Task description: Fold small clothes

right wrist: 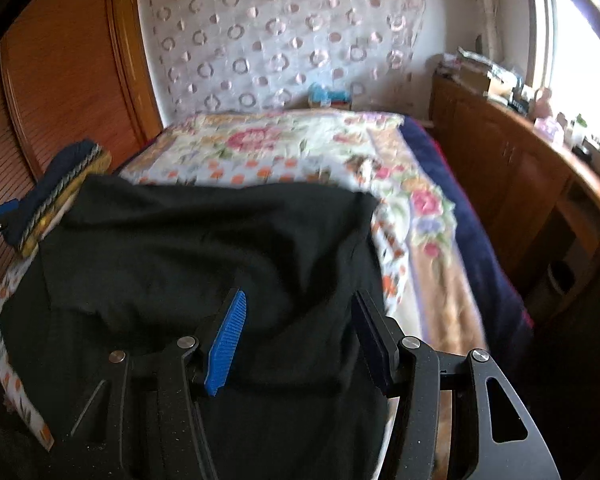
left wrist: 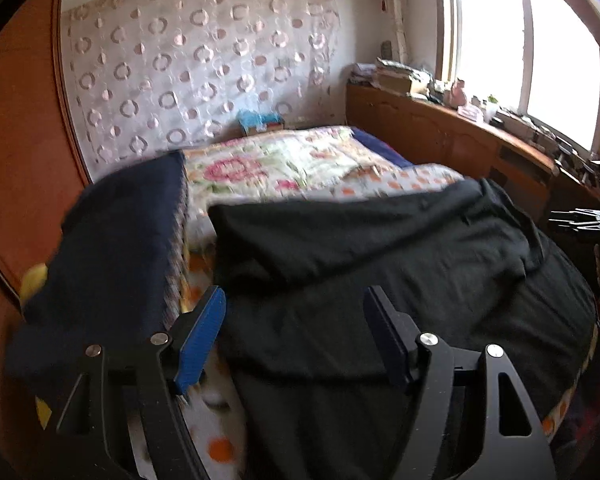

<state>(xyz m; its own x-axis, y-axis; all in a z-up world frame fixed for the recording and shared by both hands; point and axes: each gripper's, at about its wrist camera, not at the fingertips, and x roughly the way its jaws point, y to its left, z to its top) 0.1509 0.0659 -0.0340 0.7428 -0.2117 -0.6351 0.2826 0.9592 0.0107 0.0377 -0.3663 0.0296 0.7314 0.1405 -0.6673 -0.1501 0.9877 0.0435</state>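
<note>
Both tongs, left point(left wrist: 294, 312) and right point(right wrist: 298, 316), gape released over the black garment point(left wrist: 380, 248); grabbing one layer could drag its loose fold crooked across the bed point(right wrist: 300, 140).

Left gripper point(left wrist: 296, 304) above the black garment point(left wrist: 380, 248), jaws apart, nothing between them. Garment spread over the near end of the bed point(left wrist: 284, 160), one edge folded over. Folded dark-blue pile point(left wrist: 116, 240) just left of it. Flowered quilt beyond. Window point(left wrist: 520, 40) at right.
</note>
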